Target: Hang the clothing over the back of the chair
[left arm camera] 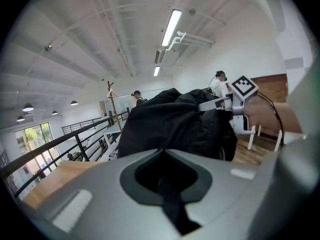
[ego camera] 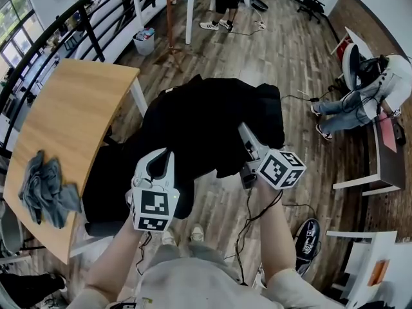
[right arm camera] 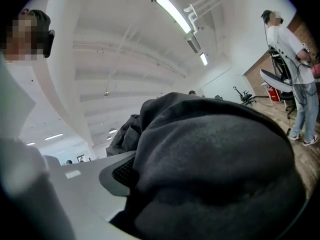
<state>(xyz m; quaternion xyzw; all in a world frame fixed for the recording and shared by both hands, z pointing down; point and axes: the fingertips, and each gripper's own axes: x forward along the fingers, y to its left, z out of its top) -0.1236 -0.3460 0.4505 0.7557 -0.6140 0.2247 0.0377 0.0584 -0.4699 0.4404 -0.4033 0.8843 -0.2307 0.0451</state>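
Head view: black clothing (ego camera: 206,118), a bulky crumpled wad, is held in the air between both grippers over the wood floor (ego camera: 283,50), beside the worktop (ego camera: 71,102). Left gripper (ego camera: 159,163) is on its near lower edge. Right gripper (ego camera: 246,137) is dug into its right side. Only this view shows the grey cloth (ego camera: 45,188) on the worktop.

Left gripper view: fingers clenched, with a thin strip of black fabric pinched in the seam. The garment's bulk is ahead, the right gripper's marker cube (left arm camera: 244,86) is beside it, and a railing (left arm camera: 75,134) is behind.

Right gripper view: up close the fabric reads dark grey. A thick fold fills the gap and the fingers (right arm camera: 120,173) are grasping it; one finger is hidden under the fold. A standing person (right arm camera: 292,59) is at right.
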